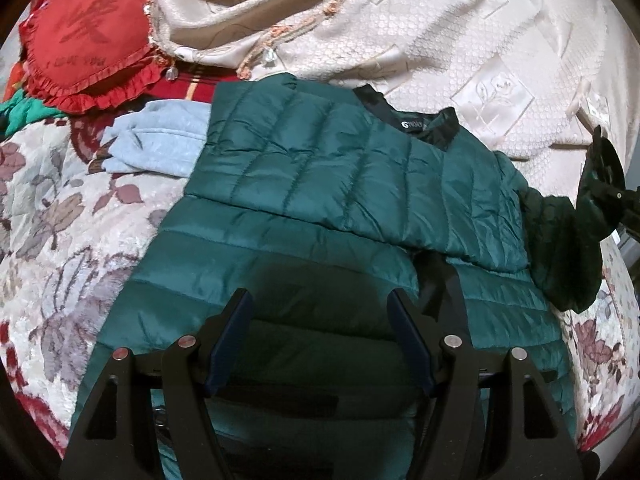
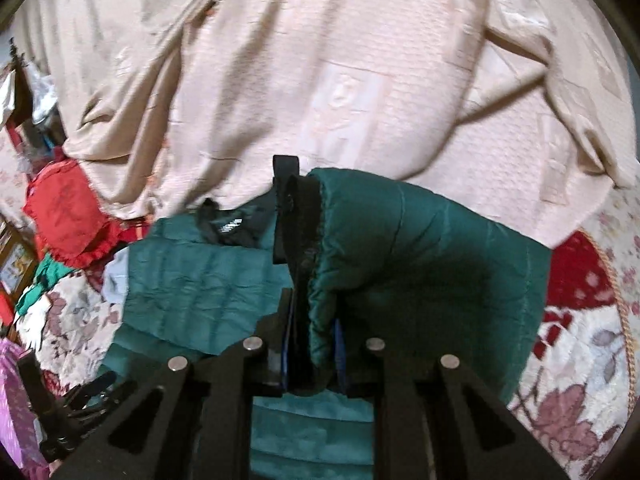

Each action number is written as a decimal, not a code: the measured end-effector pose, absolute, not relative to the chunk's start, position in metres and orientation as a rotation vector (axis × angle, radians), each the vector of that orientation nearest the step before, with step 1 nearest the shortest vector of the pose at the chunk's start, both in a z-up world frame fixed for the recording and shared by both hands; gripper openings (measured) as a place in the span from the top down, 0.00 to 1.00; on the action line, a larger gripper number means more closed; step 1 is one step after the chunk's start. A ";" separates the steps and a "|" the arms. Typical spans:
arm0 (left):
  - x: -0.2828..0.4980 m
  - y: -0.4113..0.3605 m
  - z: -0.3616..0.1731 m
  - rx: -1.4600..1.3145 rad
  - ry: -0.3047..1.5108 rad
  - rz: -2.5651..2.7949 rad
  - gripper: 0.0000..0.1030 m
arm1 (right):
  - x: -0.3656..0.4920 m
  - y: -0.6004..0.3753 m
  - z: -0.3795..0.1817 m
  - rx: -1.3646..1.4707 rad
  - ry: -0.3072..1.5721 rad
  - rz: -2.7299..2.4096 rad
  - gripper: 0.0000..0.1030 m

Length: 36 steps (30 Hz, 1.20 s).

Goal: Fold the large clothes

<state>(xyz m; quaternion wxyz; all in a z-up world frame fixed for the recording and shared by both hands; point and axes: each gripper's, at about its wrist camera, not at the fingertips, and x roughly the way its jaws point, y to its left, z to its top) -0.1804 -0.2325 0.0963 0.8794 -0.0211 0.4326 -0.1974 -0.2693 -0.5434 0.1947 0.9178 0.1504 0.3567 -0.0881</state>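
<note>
A dark green quilted puffer jacket lies spread on the bed, its black collar and label at the far side and one sleeve folded across the body. My left gripper is open and empty, hovering over the jacket's lower part. My right gripper is shut on the jacket's right sleeve near its dark cuff and holds it lifted above the jacket body. In the left wrist view the right gripper shows at the far right edge with the dark sleeve end hanging from it.
A cream embossed bedspread covers the far side of the bed. A floral quilt lies under the jacket. A red heart-shaped pillow and a light blue garment sit at the left. Clutter lies at the bed's left edge.
</note>
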 end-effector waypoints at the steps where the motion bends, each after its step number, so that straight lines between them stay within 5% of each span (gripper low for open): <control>1: -0.180 -0.230 0.096 -0.050 0.902 -0.408 0.49 | -0.267 -0.536 0.196 0.303 0.733 -0.165 0.83; 16: -0.172 -0.201 0.096 -0.119 0.898 -0.386 0.49 | -0.201 -0.447 0.213 0.251 0.754 0.031 0.83; 36: -0.152 -0.165 0.079 -0.191 0.919 -0.355 0.49 | -0.090 -0.340 0.150 0.226 0.927 0.196 0.83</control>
